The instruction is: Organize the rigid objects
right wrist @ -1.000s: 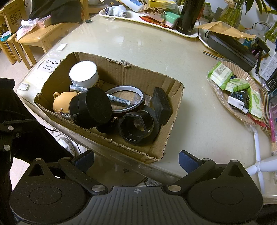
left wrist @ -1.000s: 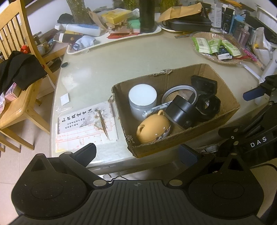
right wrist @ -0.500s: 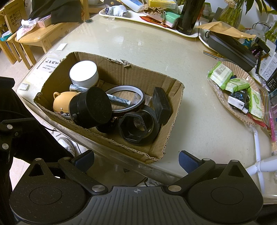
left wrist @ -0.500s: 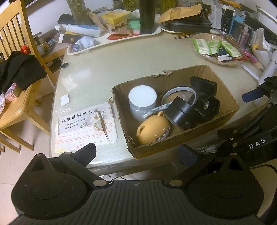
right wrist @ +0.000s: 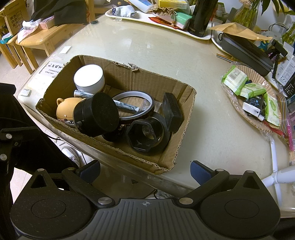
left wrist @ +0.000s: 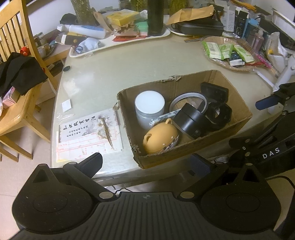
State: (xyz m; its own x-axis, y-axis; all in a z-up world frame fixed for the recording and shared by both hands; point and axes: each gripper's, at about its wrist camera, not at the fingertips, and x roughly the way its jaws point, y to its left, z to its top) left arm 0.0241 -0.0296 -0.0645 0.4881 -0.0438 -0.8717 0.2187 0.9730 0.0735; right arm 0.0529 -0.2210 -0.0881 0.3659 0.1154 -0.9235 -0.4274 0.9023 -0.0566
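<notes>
An open cardboard box (left wrist: 237, 121) (right wrist: 186, 120) sits at the table's near edge. It holds a white-lidded jar (left wrist: 149, 103) (right wrist: 89, 77), a tan lidded pot (left wrist: 160, 135) (right wrist: 65, 109), a black cylinder (left wrist: 191, 120) (right wrist: 97, 114), a tape ring (left wrist: 188, 97) (right wrist: 134, 95), a black hexagonal ring (left wrist: 220, 115) (right wrist: 145, 133) and a black block (left wrist: 213, 91) (right wrist: 172, 110). My left gripper (left wrist: 147, 162) is open and empty, below the box's near left corner. My right gripper (right wrist: 145, 170) is open and empty, just before the box's near wall.
Printed paper sheets (left wrist: 88, 133) lie left of the box. A wicker tray of green packets (left wrist: 228, 53) (right wrist: 254, 96) sits to the right. A long white tray of clutter (left wrist: 118, 37) (right wrist: 156, 16) and a dark bottle (right wrist: 201, 16) stand at the back. A wooden chair (left wrist: 16, 77) stands on the left.
Almost nothing has changed. The left wrist view has shifted very slightly; the box contents and both grippers stay as they were.
</notes>
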